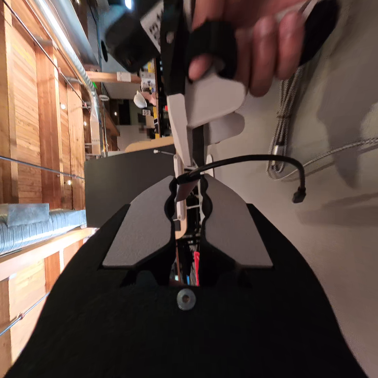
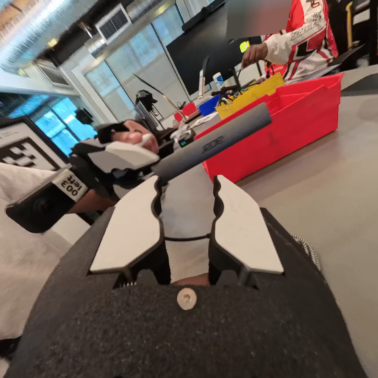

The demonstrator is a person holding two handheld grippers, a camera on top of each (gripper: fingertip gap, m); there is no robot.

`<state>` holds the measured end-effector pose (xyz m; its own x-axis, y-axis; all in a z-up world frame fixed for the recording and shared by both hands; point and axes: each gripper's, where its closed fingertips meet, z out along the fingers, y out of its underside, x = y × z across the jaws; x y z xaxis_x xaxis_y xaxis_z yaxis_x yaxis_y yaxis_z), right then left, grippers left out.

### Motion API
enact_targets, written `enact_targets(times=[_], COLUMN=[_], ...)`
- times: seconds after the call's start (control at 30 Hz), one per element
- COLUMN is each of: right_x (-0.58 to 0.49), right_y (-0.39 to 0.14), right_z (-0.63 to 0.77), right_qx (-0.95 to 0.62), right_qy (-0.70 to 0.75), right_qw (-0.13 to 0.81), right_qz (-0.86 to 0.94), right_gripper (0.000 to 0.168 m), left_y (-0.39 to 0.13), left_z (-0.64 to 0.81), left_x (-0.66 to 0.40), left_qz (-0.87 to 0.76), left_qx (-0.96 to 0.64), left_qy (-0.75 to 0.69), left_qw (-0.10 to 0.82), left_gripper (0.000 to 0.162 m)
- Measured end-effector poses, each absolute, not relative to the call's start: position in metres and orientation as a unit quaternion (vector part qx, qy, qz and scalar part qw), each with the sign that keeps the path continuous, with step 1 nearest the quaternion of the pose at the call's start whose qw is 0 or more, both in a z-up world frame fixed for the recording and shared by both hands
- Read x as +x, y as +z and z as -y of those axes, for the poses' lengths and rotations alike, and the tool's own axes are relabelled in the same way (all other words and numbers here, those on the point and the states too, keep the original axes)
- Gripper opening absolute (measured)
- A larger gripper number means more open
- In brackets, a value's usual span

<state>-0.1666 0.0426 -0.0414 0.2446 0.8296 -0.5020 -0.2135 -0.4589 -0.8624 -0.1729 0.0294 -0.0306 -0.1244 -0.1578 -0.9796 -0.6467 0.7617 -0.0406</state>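
Note:
My left gripper (image 1: 188,180) has its fingers drawn close together. A black cable (image 1: 255,157) comes out from between its fingertips and arcs right to a free plug (image 1: 299,195). In the right wrist view the left gripper (image 2: 155,163) is shut on the end of a long dark grey bar (image 2: 214,141), which sticks out over the table. My right gripper (image 2: 187,181) is open and empty, with its tips just short of the bar's held end. The black cable (image 2: 184,238) runs across behind its fingers (image 2: 241,225). A hand (image 1: 255,51) holds the right gripper above the left one.
A red bin (image 2: 286,133) stands on the grey table (image 2: 327,214) just beyond the bar, with yellow (image 2: 251,96) and blue (image 2: 208,104) bins behind it. A person in a red and white jacket (image 2: 302,41) works at the far side. A grey braided cable (image 1: 282,122) lies coiled on the table. My two grippers' fingertips are within a few centimetres of each other.

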Motion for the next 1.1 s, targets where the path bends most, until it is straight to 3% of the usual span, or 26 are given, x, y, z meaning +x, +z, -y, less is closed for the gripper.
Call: enact_targets(times=[0.2,0.3,0.4,0.53,0.67,0.87,1.1], right_x=[-0.168,-0.163,-0.156,-0.138,-0.135,-0.133,-0.157], right_y=[-0.045,-0.004,0.01,0.009,0.007,0.018,0.013], right_z=[-0.017,-0.006,-0.004,-0.009,-0.003,0.0,0.007], right_qx=[-0.559,-0.44,-0.409,-0.42,-0.449,-0.444,-0.446], right_qy=[0.754,0.843,0.845,0.817,0.738,0.643,0.63], right_qw=[0.289,0.263,0.291,0.348,0.443,0.558,0.57], right_qz=[0.188,0.165,0.185,0.187,0.242,0.279,0.283], right_gripper=[0.061,0.048,0.023,0.01,0.009,0.01,0.01], left_y=[-0.011,-0.002,0.002,-0.01,-0.026,-0.033,-0.034], left_z=[0.015,0.033,0.036,0.012,-0.017,-0.001,0.014], left_x=[-0.163,-0.155,-0.155,-0.171,-0.201,-0.21,-0.189], left_qz=[-0.709,-0.703,-0.686,-0.665,-0.591,-0.481,-0.45], left_qx=[-0.235,-0.233,-0.233,-0.326,-0.486,-0.59,-0.585], left_qy=[0.16,0.115,0.104,0.068,-0.06,-0.407,-0.482], left_qw=[0.645,0.662,0.681,0.668,0.641,0.505,0.472], left_gripper=[0.021,0.021,0.022,0.017,0.01,0.022,0.026])
